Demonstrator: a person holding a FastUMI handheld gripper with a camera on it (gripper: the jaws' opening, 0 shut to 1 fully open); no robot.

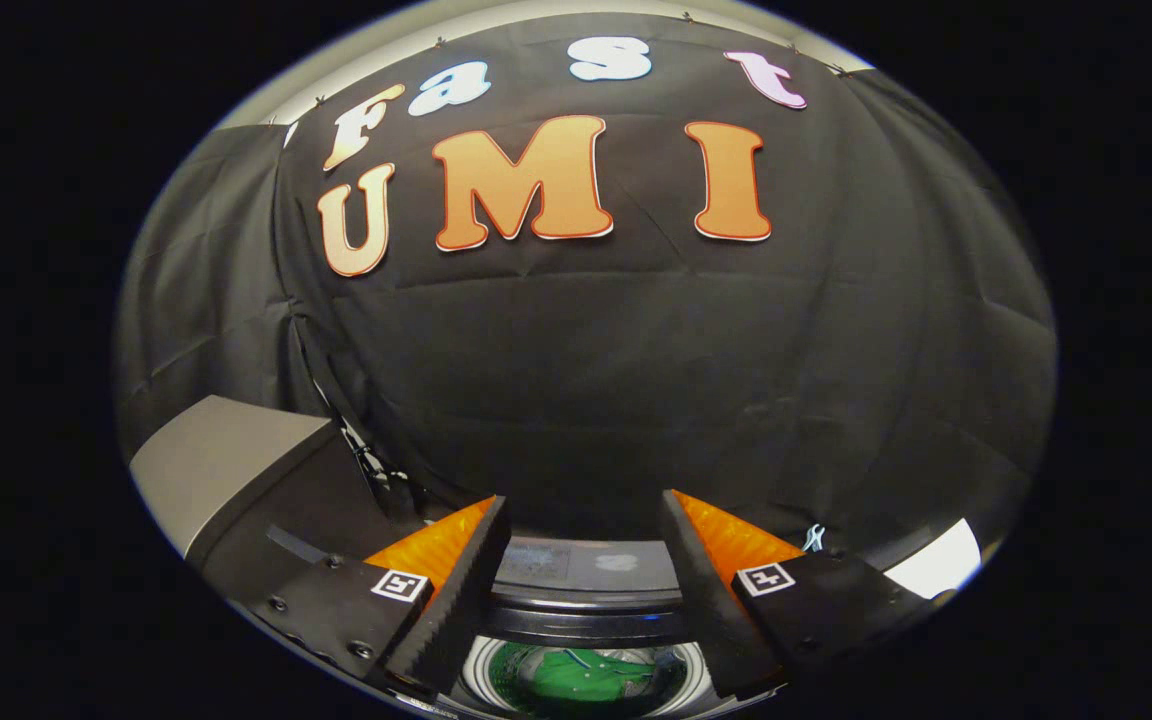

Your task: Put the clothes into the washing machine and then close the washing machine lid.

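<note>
Already, we judged the task to be well along at this moment.
Tongs: we saw the tongs (584, 590) spread wide apart and grasping nothing, raised above the machine and aimed mostly at the booth's dark cloth wall.
Clothes: we found a green garment (591, 677) lying down inside the washing machine's drum (481, 668), low between the two fingers (456, 590) and clear of both.
Washing machine: we looked down on the top-loading washing machine (576, 605), its round opening still uncovered, with a grey control strip (586, 565) just beyond the opening.
Lid: we took the grey slab (226, 465) rising beside the left finger for the raised lid, though we could not be sure from this angle.
Done: we judged the loading step finished, as far as we could see, since the green cloth sat in the drum and the tongs carried nothing; whether other clothes waited elsewhere we could not tell.
Left: we judged the closing of the lid still to do, because the drum stood open to view.
Next move: we thought the tongs would need to swing toward the grey slab and press it down over the opening.
Risk: we feared the tongs might slip off a smooth lid edge, or let it drop hard.
</note>
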